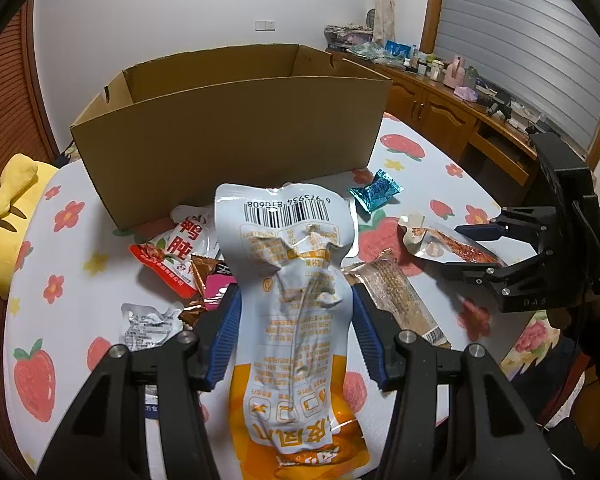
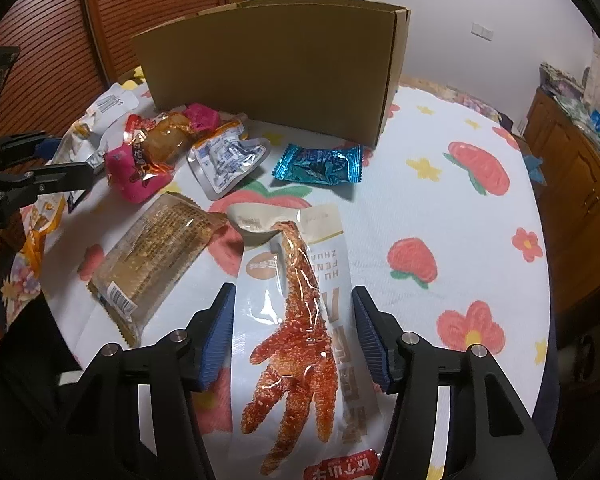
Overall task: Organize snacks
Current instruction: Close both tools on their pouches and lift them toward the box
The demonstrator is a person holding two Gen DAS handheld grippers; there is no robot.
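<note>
While facing the open brown cardboard box (image 1: 228,128), clamps left gripper (image 1: 296,300) on one crumpled white-and-orange plastic pouch (image 1: 292,248) just before it. Straddles one clear chicken-foot packet (image 2: 300,340) with right gripper (image 2: 294,300), pads at its edges; cannot tell whether pressing. Nearer the box: one blue foil sweet (image 2: 320,164), one brown bar packet (image 2: 160,252), one silver pouch (image 2: 228,160). Box's near wall between both packets and its inside.

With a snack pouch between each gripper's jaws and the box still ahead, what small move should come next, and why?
Probably carry the white-and-orange foil pouch forward over the open brown cardboard box and release it. The left gripper is shut on it, pads denting its sides. The right gripper is less ready: its blue pads look just clear of the chicken-foot pouch.
</note>
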